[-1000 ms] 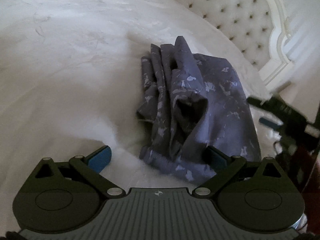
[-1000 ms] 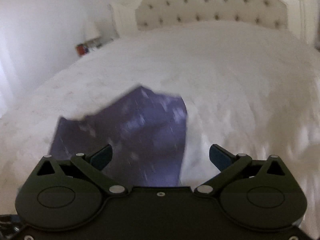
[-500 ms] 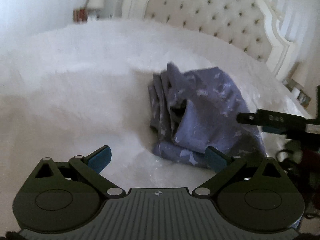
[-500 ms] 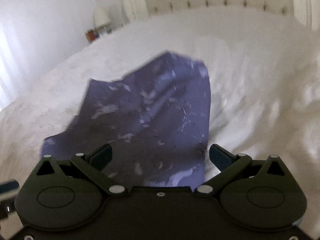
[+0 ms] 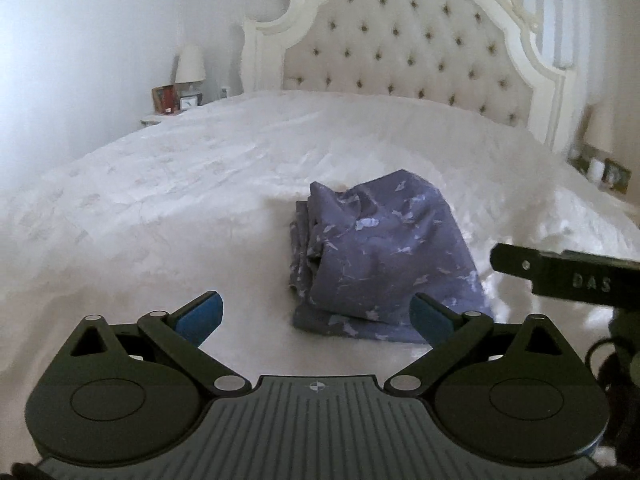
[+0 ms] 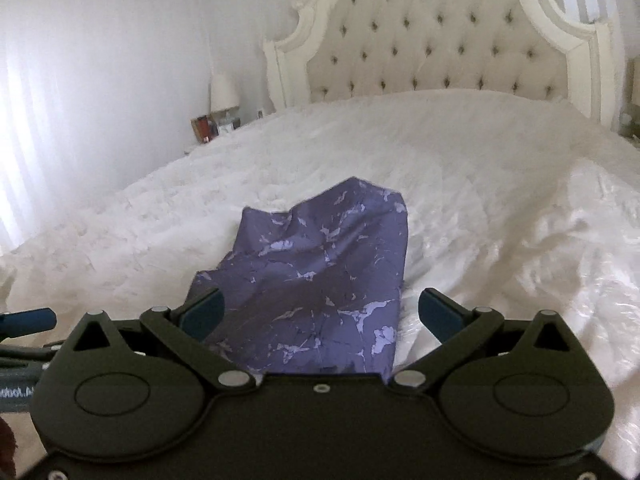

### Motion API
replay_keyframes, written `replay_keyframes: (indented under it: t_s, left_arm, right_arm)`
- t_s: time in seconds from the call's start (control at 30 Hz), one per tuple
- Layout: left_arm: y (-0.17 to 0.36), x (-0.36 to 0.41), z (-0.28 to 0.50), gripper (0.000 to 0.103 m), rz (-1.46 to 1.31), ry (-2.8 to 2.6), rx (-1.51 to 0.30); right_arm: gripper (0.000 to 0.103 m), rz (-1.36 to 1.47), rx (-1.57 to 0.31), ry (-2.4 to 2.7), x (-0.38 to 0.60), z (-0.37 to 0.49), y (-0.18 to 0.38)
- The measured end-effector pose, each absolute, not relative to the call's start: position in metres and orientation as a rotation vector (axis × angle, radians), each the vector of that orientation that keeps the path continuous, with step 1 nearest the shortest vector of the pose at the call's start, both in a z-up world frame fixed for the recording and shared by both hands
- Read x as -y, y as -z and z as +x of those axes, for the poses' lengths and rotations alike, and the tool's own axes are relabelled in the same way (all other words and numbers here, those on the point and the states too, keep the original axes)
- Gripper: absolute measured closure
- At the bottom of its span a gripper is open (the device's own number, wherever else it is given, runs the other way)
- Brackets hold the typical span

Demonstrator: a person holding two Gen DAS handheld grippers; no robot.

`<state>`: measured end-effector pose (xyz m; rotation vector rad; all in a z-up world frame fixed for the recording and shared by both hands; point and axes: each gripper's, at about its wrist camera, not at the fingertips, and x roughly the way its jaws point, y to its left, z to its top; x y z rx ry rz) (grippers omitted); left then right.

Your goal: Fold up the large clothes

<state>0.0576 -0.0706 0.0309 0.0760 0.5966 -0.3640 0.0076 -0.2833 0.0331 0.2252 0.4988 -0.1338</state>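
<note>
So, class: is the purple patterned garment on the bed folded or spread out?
Folded. The purple garment lies as a compact bundle on the white bed, with stacked layer edges along its left side. The fold looks loose, slightly rumpled on top.

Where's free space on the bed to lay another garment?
Bare bedspread left of the folded purple cloth, and between it and the headboard. Crowded to the cloth's right, where the right tool comes in; both tools are open.
</note>
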Motion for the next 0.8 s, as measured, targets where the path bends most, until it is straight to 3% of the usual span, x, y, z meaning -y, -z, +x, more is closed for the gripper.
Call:
replay_keyframes:
  t_s: [0.3, 0.8]
  left_arm:
    - [-0.033, 0.075, 0.035, 0.002, 0.152, 0.254, -0.606]
    - [-0.017, 0.073, 0.014, 0.002, 0.16, 0.241, -0.698]
  right_arm:
    - [0.001, 0.114, -0.498, 0.336, 0.264, -0.03, -0.035]
    - [0.001, 0.215, -0.593, 0.315, 0.274, -0.054, -0.026]
